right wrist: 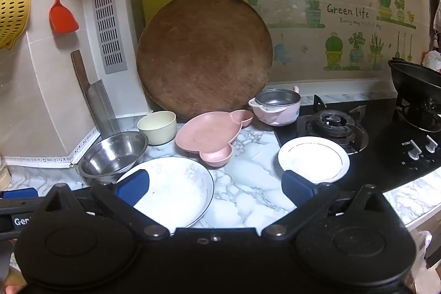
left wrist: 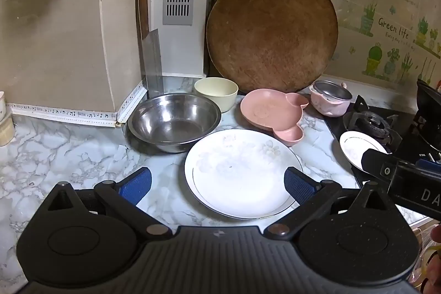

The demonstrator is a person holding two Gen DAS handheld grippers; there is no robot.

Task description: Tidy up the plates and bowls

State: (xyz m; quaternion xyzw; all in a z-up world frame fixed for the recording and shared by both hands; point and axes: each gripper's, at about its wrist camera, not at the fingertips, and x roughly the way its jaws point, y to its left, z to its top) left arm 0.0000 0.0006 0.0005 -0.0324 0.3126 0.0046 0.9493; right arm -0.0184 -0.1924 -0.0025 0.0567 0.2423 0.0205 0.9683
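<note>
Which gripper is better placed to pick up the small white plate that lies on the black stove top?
The right gripper. Its open jaws point near the small white plate, with one finger already at its near rim. The left gripper, also open, faces the large white plate on the marble counter instead.

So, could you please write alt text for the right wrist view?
The open right gripper hovers over a marble counter, between a large white plate and a small white plate lying on the stove's edge. Behind stand a steel bowl, cream bowl and pink dish.
</note>
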